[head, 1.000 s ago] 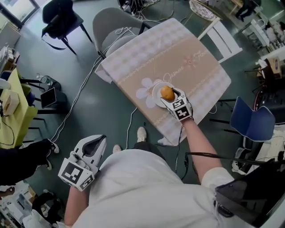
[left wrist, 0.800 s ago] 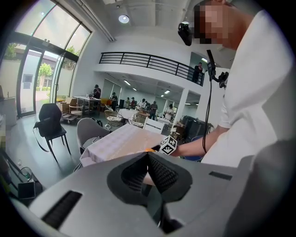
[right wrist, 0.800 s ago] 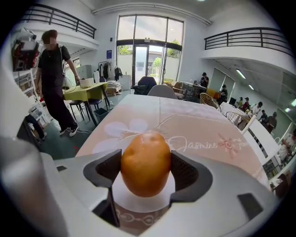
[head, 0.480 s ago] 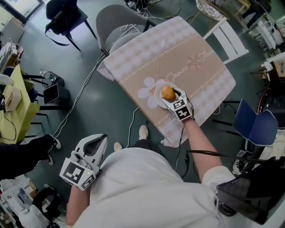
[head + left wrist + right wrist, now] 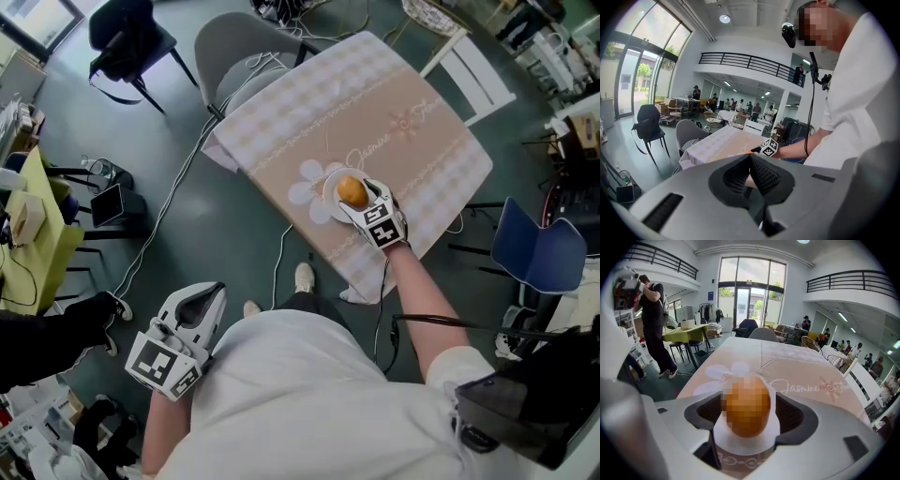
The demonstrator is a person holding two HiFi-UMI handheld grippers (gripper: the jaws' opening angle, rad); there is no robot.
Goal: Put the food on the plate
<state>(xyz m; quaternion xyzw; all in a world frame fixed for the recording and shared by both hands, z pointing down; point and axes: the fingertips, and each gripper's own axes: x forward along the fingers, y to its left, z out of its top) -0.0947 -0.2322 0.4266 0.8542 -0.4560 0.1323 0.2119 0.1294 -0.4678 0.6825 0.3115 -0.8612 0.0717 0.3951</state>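
One round orange food piece [image 5: 352, 191] sits clamped in the right gripper [image 5: 356, 199] over the white round plate [image 5: 327, 195], near the beige-clothed table's [image 5: 394, 103] front edge. The left gripper [image 5: 199, 298] has its jaws pressed together, empty.

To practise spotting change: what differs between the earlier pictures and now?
Nothing visibly changed. The right gripper still stands at the plate, its jaws either side of the food; the left gripper still hangs shut beside the person.

One orange food item [image 5: 352, 192], one white plate [image 5: 329, 200], one table [image 5: 412, 103], and two grippers, left [image 5: 208, 292] and right [image 5: 364, 201].
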